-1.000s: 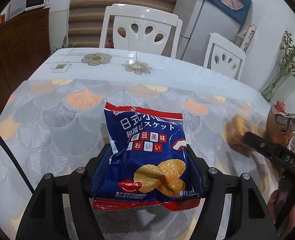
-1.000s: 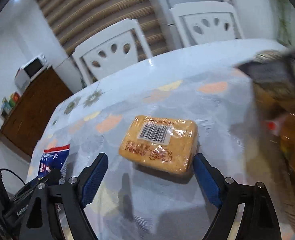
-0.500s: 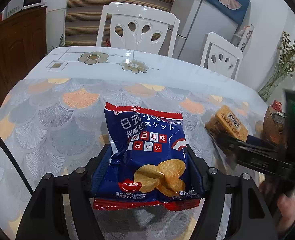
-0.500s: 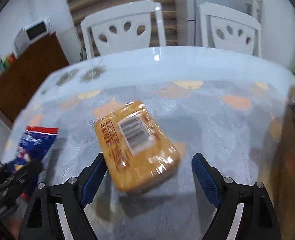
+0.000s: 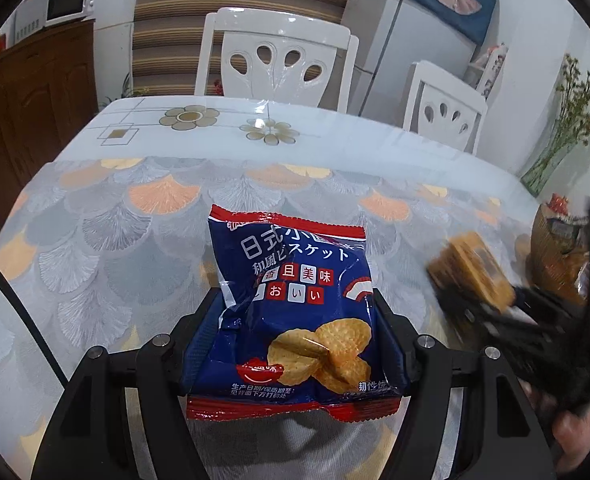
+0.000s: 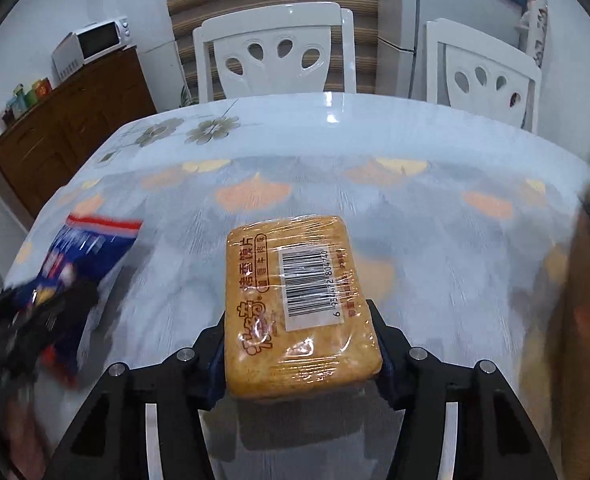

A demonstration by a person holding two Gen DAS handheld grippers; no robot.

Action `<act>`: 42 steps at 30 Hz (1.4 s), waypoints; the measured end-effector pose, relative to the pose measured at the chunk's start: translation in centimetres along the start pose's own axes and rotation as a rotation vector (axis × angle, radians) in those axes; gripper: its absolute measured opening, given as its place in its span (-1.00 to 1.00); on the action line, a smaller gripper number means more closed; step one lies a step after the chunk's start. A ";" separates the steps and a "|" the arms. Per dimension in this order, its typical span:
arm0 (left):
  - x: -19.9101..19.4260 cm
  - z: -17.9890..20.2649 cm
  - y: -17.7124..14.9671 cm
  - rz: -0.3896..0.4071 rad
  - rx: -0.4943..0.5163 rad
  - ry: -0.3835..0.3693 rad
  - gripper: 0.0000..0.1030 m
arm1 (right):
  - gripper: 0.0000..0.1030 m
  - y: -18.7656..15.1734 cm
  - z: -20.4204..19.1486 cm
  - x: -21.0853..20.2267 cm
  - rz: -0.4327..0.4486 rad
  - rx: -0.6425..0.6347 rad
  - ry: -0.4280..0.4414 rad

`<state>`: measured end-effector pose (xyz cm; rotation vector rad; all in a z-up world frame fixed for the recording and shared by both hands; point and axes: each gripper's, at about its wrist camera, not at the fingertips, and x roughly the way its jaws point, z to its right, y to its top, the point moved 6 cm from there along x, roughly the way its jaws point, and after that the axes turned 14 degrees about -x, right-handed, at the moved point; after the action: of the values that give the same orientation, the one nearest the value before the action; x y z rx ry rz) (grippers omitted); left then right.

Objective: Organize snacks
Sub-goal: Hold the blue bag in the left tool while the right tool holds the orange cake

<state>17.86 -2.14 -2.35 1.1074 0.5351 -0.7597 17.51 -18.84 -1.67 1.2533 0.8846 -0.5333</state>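
At lower centre of each wrist view: the left gripper (image 5: 295,344) clamps a blue foil biscuit packet (image 5: 295,304), while the right gripper (image 6: 299,344), jaws closing, pinches an orange plastic-wrapped cracker block (image 6: 295,304) above the scallop-patterned tablecloth (image 6: 435,248). Best handling, arguably: squeeze gently and carry both level toward the brown bag (image 5: 551,248) at far right.

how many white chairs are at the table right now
2. One white chair stands at the far side of the table, facing the cameras; the other white chair is at the far right corner. Others may be out of view.
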 end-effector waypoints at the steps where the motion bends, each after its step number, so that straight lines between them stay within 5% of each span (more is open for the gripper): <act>1: -0.5 0.3 -0.4 -0.002 0.003 -0.011 0.32 | 0.09 -1.1 -0.2 -0.8 -0.003 -0.007 -0.001; 4: -1.9 1.1 -2.8 -0.049 -0.025 -0.077 0.32 | 0.08 -4.0 -0.3 -3.0 -0.009 -0.005 -0.013; 16: -8.6 4.2 -13.4 -0.017 0.080 0.041 0.31 | 0.08 -14.3 -0.2 -10.5 -0.005 0.032 0.017; 31: -8.8 4.0 -14.4 -0.077 -0.012 -0.106 0.32 | 0.15 -14.4 -0.1 -10.5 0.031 0.048 0.043; 42: -8.6 4.0 -14.4 -0.089 -0.020 -0.127 0.32 | 0.22 -14.2 -0.2 -10.2 0.029 0.035 0.046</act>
<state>1.36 -7.05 -3.24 1.0145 0.4865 -0.8941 0.65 -23.49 -1.63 1.3127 0.8978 -0.5006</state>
